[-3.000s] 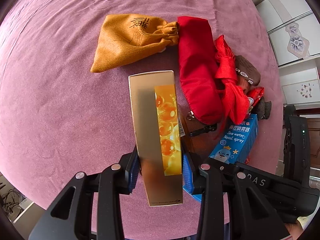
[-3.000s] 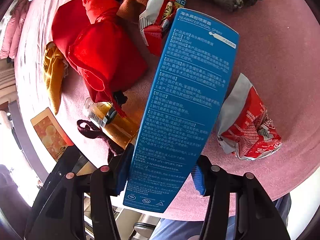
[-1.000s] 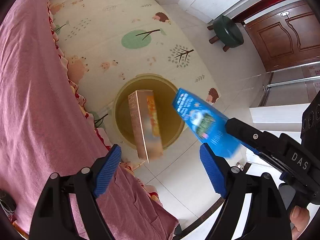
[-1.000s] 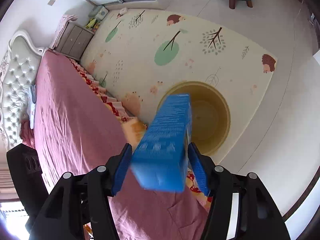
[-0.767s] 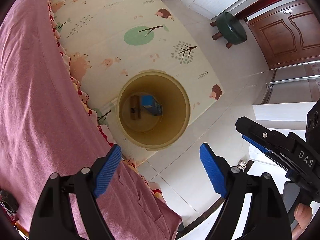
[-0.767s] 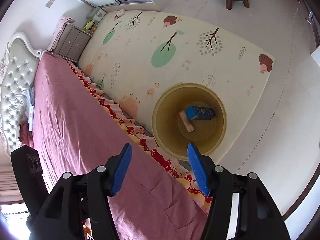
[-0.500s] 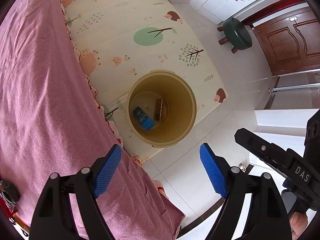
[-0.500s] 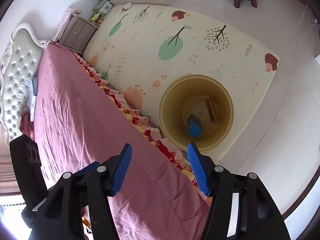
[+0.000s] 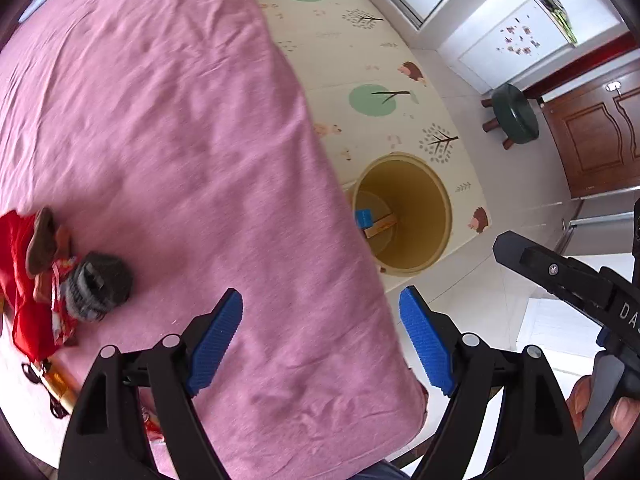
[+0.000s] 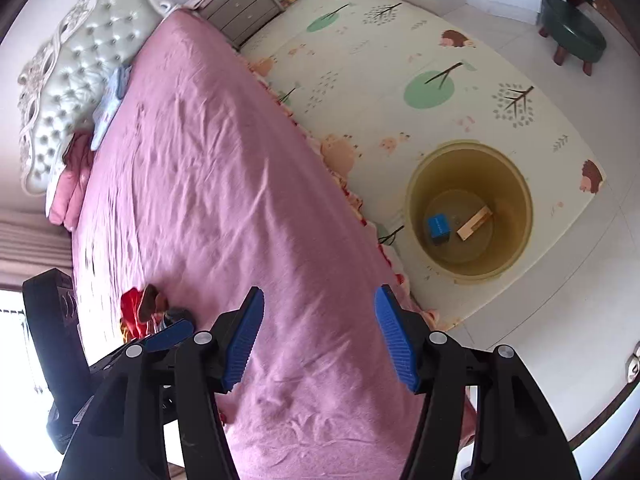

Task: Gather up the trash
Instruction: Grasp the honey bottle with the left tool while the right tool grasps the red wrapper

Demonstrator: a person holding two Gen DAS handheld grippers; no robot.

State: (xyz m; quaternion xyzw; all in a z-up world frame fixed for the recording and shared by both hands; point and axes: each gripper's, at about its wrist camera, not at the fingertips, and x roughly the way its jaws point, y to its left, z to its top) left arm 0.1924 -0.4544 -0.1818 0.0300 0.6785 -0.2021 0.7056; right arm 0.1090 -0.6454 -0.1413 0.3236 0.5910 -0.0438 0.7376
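the left gripper (image 9: 320,338) stands wide open with nothing between its blue pads (image 9: 214,338), hanging over the corner of the pink bed (image 9: 180,140). the right gripper (image 10: 320,334) is also open, a bit narrower, and holds nothing; it too hangs above the bed's edge, and it shows at 3 o'clock in the left wrist view, with fingers of a hand (image 9: 596,404) wrapped on its handle at 4 o'clock.

the yellow bin (image 10: 516,184) stands on the play mat (image 10: 360,60) just beside the bed, at 3 o'clock in the right wrist view. inside it lie a blue box (image 10: 438,226) and a gold box (image 10: 474,222), apart from each other on the bottom. in the left wrist view the bed's edge covers part of the bin.

on the bed at 9 o'clock in the left wrist view sit a red cloth (image 9: 24,280), a grey knitted thing (image 9: 98,286) touching it, and a gold item (image 9: 56,380) at 8 o'clock, blurred. a green stool (image 10: 572,30) stands at 1 o'clock on the tiled floor (image 10: 560,300). both grippers point steeply down.
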